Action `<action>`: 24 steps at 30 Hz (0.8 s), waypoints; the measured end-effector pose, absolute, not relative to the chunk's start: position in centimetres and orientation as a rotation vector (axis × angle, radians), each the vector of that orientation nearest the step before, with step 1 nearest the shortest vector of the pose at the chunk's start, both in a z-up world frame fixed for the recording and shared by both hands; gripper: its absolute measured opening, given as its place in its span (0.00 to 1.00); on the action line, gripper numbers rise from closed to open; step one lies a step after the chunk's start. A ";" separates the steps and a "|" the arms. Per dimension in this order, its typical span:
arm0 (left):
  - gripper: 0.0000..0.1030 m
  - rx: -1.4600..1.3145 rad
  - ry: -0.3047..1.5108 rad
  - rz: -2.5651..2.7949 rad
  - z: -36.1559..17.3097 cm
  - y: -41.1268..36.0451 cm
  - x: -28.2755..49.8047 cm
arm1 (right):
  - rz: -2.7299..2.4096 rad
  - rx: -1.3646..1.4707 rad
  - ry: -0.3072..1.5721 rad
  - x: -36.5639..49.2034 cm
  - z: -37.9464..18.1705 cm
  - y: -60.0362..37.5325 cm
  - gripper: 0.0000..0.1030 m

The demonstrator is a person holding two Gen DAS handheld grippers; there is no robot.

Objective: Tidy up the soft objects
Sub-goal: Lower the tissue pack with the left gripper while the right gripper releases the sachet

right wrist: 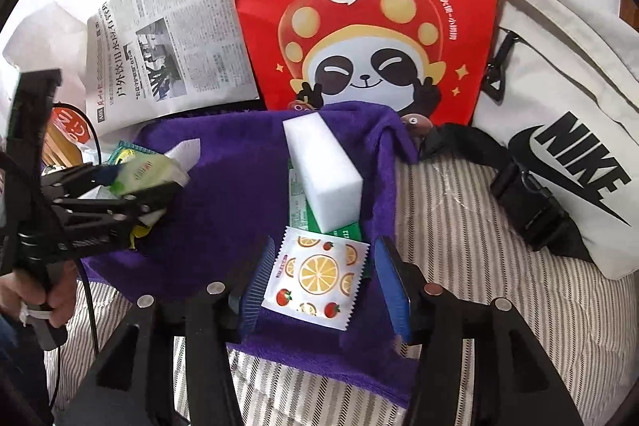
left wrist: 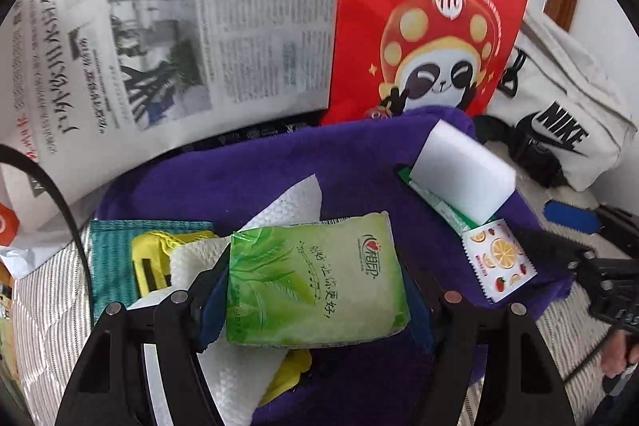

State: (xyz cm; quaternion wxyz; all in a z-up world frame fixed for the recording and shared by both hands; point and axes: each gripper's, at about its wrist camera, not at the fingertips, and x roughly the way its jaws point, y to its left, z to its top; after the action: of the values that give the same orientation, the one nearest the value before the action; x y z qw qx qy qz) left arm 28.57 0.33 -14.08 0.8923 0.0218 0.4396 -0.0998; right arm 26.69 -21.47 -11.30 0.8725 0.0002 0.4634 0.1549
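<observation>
My left gripper [left wrist: 315, 290] is shut on a green tissue pack [left wrist: 315, 278] and holds it above white paper towels [left wrist: 235, 378] and a yellow cloth [left wrist: 153, 262]. The gripper and pack also show in the right wrist view [right wrist: 147, 174]. A purple towel [right wrist: 235, 162] lies spread on the striped bed. On it are a white sponge block [right wrist: 323, 170], a green packet [right wrist: 297, 202] under the sponge, and a fruit-print wipe packet [right wrist: 315, 278]. My right gripper [right wrist: 325, 286] is open around the fruit-print packet, with the fingers either side of it.
A red panda-print bag [right wrist: 359, 6] stands behind the towel. A newspaper [left wrist: 159, 26] leans at the back left. A white Nike bag [right wrist: 567, 130] with a black strap lies at the right. A teal cloth [left wrist: 110, 258] lies at the left.
</observation>
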 end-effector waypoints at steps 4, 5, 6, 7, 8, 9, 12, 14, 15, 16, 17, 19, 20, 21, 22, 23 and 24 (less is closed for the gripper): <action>0.71 0.083 0.929 -0.209 -15.2 0.0 29.0 | 0.309 0.017 0.978 26.8 -11.3 -22.2 0.51; 0.71 0.094 0.927 -0.211 -15.4 0.0 28.9 | 0.307 0.022 0.978 26.8 -11.3 -22.4 0.51; 0.71 0.103 0.927 -0.212 -15.5 -0.1 28.9 | 0.306 0.031 0.980 26.8 -11.2 -22.5 0.51; 0.71 0.116 0.930 -0.212 -15.6 -0.2 28.9 | 0.307 0.037 0.979 26.8 -11.2 -22.6 0.51; 0.71 0.128 0.933 -0.214 -15.8 -0.3 28.8 | 0.311 0.043 0.977 26.8 -11.1 -22.7 0.51; 0.71 0.153 0.936 -0.213 -16.0 -0.5 28.7 | 0.315 0.045 0.977 26.8 -11.1 -22.7 0.51; 0.71 0.190 0.936 -0.212 -16.2 -0.9 28.5 | 0.317 0.041 0.973 26.6 -10.8 -22.6 0.51; 0.72 0.184 0.944 -0.215 -16.3 -0.9 28.5 | 0.322 0.040 0.969 26.5 -10.6 -22.6 0.51; 0.72 0.181 0.948 -0.216 -16.3 -0.9 28.4 | 0.322 0.038 0.964 26.3 -10.4 -22.6 0.51; 0.74 0.176 0.955 -0.214 -16.2 -0.9 28.4 | 0.322 0.038 0.961 26.3 -10.3 -22.5 0.51; 0.77 0.169 0.962 -0.218 -16.2 -1.0 28.3 | 0.324 0.038 0.959 26.2 -10.2 -22.5 0.51; 0.81 0.150 0.965 -0.232 -16.0 -0.8 27.9 | 0.330 0.039 0.956 26.1 -9.9 -22.5 0.51; 0.83 0.141 0.968 -0.242 -15.9 -0.7 27.6 | 0.332 0.037 0.955 25.9 -9.8 -22.4 0.51; 0.83 0.135 0.968 -0.248 -15.8 -0.6 27.4 | 0.332 0.037 0.950 25.7 -9.6 -22.4 0.51; 0.83 0.130 0.971 -0.248 -15.7 -0.4 27.3 | 0.337 0.038 0.946 25.5 -9.5 -22.4 0.51; 0.83 0.132 0.976 -0.247 -15.7 -0.3 27.2 | 0.344 0.039 0.943 25.3 -9.3 -22.3 0.51; 0.83 0.137 0.979 -0.245 -15.6 -0.3 27.0 | 0.346 0.037 0.941 25.1 -9.3 -22.2 0.51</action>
State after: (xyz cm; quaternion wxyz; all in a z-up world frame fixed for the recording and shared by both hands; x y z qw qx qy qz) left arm 27.01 -0.31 -15.61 0.8731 0.0658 0.4687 -0.1173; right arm 25.12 -22.24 -9.25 0.8767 0.0179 0.4511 0.1659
